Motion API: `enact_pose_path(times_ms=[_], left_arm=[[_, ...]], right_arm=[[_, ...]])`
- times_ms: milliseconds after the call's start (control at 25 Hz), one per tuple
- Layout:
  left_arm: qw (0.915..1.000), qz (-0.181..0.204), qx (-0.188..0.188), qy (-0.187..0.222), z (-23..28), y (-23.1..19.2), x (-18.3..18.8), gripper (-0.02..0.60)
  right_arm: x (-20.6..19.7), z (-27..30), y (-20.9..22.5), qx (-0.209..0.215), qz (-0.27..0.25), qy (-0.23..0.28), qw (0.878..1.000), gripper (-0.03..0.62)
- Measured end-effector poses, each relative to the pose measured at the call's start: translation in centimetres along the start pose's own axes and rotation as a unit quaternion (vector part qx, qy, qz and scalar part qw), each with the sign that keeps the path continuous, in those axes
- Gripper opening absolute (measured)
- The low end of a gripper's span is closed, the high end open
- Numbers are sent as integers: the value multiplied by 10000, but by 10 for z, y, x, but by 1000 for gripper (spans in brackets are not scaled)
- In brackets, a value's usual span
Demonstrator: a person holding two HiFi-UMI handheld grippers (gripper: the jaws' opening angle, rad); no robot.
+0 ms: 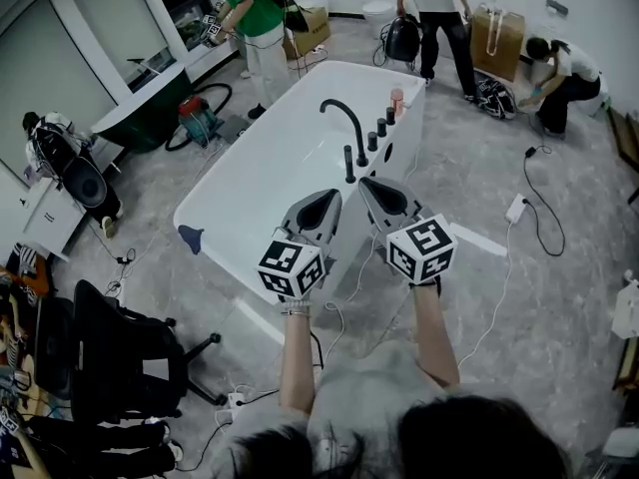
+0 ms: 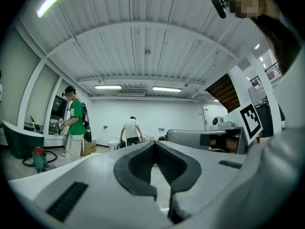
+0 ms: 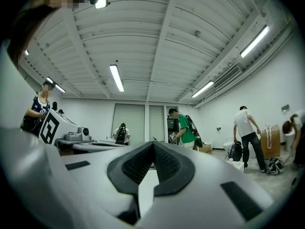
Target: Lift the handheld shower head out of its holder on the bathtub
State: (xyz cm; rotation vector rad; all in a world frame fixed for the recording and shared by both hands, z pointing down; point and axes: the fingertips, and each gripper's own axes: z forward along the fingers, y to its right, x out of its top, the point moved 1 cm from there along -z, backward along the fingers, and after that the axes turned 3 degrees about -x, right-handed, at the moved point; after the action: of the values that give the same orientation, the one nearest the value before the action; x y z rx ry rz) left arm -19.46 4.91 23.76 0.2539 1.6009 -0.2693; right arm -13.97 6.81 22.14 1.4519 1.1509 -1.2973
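Note:
A white freestanding bathtub fills the middle of the head view. On its right rim stands a black arched faucet and a row of black fittings. The tall slim one nearest me looks like the handheld shower head in its holder. My left gripper and right gripper are side by side just short of that rim, both pointing level at the tub. Each is shut with nothing between its jaws, as seen in the left gripper view and the right gripper view.
A copper cup stands at the far end of the fittings. People work beyond the tub: one in green, one standing, one crouching. A black chair is at my left. A power strip and cables lie to the right.

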Motion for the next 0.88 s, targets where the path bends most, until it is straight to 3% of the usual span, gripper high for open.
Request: enact_pose_path(times_ms=[520, 880], left_arm=[[9971, -466, 607, 12, 28, -5, -20, 5], [9957, -564, 703, -217, 46, -4, -40, 5]], right_arm=[[-15, 11, 38, 357, 13, -352, 9987, 0], [-35, 15, 60, 358, 188, -511, 9979, 0]])
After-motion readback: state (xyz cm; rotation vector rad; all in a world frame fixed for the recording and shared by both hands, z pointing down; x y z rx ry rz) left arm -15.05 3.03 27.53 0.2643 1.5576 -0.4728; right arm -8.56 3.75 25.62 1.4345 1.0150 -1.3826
